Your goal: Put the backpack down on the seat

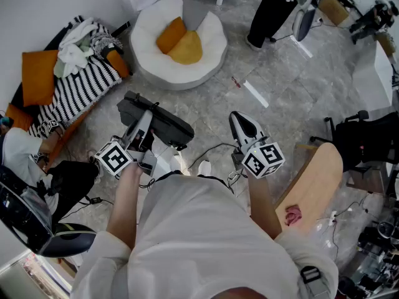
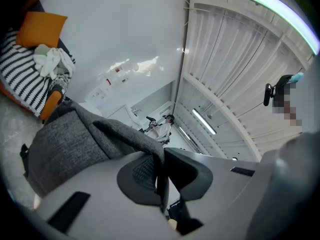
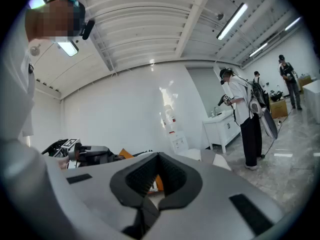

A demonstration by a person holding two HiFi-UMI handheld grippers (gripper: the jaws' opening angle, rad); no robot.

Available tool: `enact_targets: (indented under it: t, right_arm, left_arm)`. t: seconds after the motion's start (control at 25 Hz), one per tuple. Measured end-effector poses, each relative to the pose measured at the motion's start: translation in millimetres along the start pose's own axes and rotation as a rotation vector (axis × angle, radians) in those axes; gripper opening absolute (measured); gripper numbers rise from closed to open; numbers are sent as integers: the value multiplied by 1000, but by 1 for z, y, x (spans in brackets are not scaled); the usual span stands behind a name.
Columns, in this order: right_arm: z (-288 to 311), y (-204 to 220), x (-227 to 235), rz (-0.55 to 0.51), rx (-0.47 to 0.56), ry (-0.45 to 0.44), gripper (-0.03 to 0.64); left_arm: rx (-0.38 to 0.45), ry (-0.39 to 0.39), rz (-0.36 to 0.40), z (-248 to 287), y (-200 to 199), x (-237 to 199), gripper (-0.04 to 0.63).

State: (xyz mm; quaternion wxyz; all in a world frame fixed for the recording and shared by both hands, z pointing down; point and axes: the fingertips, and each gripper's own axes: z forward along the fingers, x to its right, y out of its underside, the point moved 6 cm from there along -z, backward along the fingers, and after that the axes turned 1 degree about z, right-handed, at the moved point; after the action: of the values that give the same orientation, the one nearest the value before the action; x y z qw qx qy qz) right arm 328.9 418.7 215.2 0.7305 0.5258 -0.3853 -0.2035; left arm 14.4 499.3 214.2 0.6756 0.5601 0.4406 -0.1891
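The dark grey backpack (image 1: 163, 122) hangs above the floor in front of me, and my left gripper (image 1: 147, 118) is shut on a strap of it. In the left gripper view a fold of the grey fabric (image 2: 75, 141) runs between the closed jaws of the left gripper (image 2: 161, 166). My right gripper (image 1: 240, 122) is held beside it to the right, apart from the bag. The right gripper (image 3: 156, 176) is shut with nothing in it. The seat, a round white pouf (image 1: 149, 48) with orange and grey cushions, lies on the floor further ahead.
A striped sofa (image 1: 81, 92) with orange cushions and loose clothes stands at the left. A person (image 1: 271, 14) stands at the back right. A wooden board (image 1: 315, 179) and a black chair (image 1: 368, 139) are at the right. Cables lie at my feet.
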Motion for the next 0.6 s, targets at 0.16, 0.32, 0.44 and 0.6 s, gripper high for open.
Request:
enact_targets:
  t: [0.16, 0.32, 0.44, 0.6]
  right_arm:
    - [0, -1, -1, -22, 3, 16, 23]
    - [3, -3, -5, -31, 6, 26, 23]
    - [9, -2, -12, -23, 7, 20, 23]
    - [16, -1, -17, -5, 29, 30, 25]
  left_arm:
    - [14, 7, 21, 2, -9, 2, 41]
    - [24, 8, 23, 8, -14, 1, 41]
    - [14, -4, 23, 9, -17, -4, 41]
    - [9, 3, 13, 8, -21, -7, 41]
